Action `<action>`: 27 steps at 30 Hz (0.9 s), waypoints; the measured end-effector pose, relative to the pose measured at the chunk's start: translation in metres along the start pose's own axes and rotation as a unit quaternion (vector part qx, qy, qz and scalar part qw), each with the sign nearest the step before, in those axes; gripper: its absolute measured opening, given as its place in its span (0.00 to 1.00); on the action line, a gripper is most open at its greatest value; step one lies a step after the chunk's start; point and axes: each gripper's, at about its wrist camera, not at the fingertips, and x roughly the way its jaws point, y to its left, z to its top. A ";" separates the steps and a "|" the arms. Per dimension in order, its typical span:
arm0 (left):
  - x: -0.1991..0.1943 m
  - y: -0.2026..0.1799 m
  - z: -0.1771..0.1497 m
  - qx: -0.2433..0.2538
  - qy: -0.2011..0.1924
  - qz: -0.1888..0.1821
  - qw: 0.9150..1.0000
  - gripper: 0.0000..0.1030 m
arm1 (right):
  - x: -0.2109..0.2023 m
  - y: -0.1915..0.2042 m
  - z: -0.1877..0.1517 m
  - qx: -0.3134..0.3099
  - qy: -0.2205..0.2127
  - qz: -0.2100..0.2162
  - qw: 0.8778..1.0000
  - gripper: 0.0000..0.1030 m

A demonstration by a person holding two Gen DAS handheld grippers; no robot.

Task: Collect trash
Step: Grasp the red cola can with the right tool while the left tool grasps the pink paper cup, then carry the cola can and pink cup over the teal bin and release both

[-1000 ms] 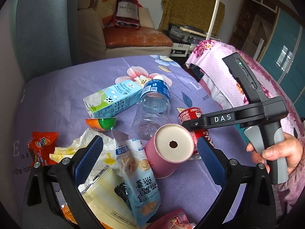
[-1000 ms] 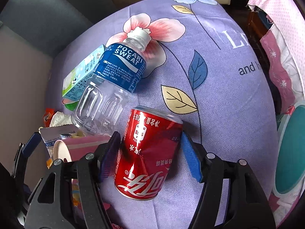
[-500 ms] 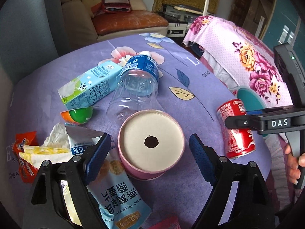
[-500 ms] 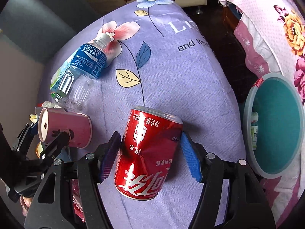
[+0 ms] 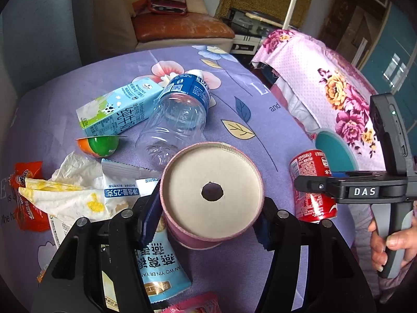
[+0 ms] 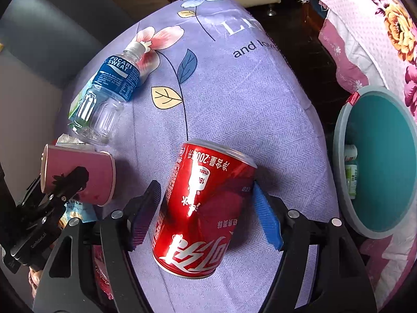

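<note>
Your left hand-held gripper (image 5: 209, 212) is closing around the cup (image 5: 211, 195), your right hand-held gripper (image 6: 206, 211) clamps the can (image 6: 200, 208) (bin (image 6: 338, 143) beside it), bottle (image 5: 179, 114) and wrappers (image 5: 156, 266) remain.

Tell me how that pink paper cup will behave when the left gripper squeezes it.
The pink paper cup is thin paper with a hole in its base, so it is probably light and may crush. The left gripper is closing around it, pads at its sides. Lying on its side, it could roll if released.
</note>
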 end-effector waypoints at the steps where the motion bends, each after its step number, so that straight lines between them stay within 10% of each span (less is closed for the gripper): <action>1: -0.004 -0.002 0.001 0.000 -0.005 -0.002 1.000 0.59 | -0.001 -0.001 -0.002 0.000 -0.005 0.006 1.000 0.63; 17: -0.041 -0.041 0.021 0.009 -0.040 -0.020 0.999 0.59 | -0.073 -0.028 -0.014 0.017 -0.104 0.030 0.994 0.60; 27: -0.006 -0.133 0.031 0.085 -0.013 -0.050 0.995 0.59 | -0.130 -0.114 -0.031 0.094 -0.182 -0.002 0.979 0.60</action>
